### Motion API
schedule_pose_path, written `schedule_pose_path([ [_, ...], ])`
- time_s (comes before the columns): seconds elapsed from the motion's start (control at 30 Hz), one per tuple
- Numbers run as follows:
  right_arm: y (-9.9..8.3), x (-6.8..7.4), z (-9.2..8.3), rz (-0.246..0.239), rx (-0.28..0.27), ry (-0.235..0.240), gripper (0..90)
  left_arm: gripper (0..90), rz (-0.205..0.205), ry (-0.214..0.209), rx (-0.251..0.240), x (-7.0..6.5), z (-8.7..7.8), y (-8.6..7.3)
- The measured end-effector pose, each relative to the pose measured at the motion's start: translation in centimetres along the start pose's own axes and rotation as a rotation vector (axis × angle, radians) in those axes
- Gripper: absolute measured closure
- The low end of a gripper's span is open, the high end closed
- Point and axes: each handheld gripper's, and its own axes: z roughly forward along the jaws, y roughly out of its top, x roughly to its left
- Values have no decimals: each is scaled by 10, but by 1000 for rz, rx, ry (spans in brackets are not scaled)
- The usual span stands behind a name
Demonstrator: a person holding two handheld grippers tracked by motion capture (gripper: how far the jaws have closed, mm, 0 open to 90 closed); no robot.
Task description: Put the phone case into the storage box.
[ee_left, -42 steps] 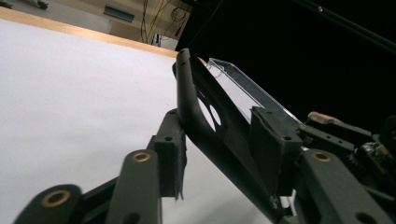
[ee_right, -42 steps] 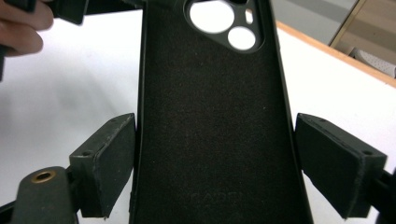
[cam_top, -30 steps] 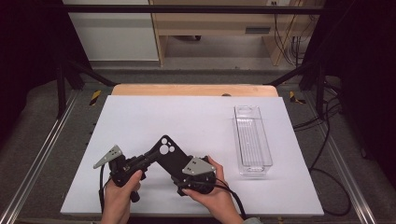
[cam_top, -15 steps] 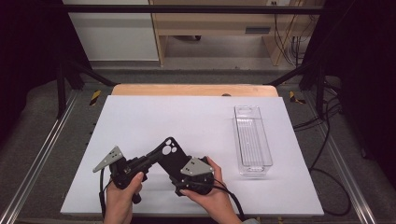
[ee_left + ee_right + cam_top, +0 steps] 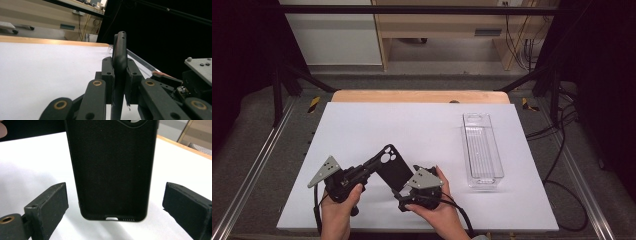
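Observation:
A black phone case (image 5: pixel 390 167) with a camera cut-out is held just above the white table (image 5: pixel 422 130) near its front edge. My left gripper (image 5: pixel 373 165) is shut on the case's side edge (image 5: pixel 120 53), which stands upright between its pads. My right gripper (image 5: pixel 405 188) is at the case's bottom end. In the right gripper view its jaws (image 5: pixel 117 202) stand wide on either side of the case (image 5: pixel 112 170) without touching it. They have just been opening.
A clear plastic tray (image 5: pixel 482 150) lies lengthwise on the right side of the table. A wooden strip (image 5: pixel 419 96) runs along the far edge. Metal rails and cables flank the table. My right gripper's body (image 5: pixel 198 75) is close beside the left one.

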Motion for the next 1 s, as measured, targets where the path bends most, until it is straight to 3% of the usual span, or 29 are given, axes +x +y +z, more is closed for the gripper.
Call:
schedule_pose_path([
  [0.23,2,2,-2,12,-39,-7,72,808,38,25,-1,-1,-2,3],
  [0.3,8,2,-5,20,-77,-8,73,808,46,36,-7,0,-5,6],
  [0.4,31,-2,-9,7,-104,-14,61,808,52,51,-23,0,-8,9],
  [0.43,31,-2,-9,7,-104,-14,61,808,54,57,-24,1,-9,10],
  [0.53,60,-3,-11,-16,-122,-66,76,808,65,77,-32,2,-13,13],
  [0.57,60,-3,-11,-16,-122,-66,76,808,65,77,-32,2,-13,13],
  [0.6,69,-3,-10,-4,-106,-36,145,808,72,84,-32,2,-14,13],
  [0.63,69,-3,-10,-4,-106,-36,145,808,77,89,-32,2,-14,14],
  [0.67,72,-2,-8,23,-97,-1,120,808,78,94,-32,3,-15,15],
  [0.7,71,-1,-7,20,-87,7,120,808,77,95,-36,3,-15,16],
  [0.8,68,1,-7,10,-81,1,102,808,83,105,-42,4,-18,18],
  [0.9,63,3,-5,34,-85,0,82,808,90,112,-45,3,-18,19],
  [1.0,58,9,1,39,-69,-2,81,808,98,98,-36,-1,-16,18],
])
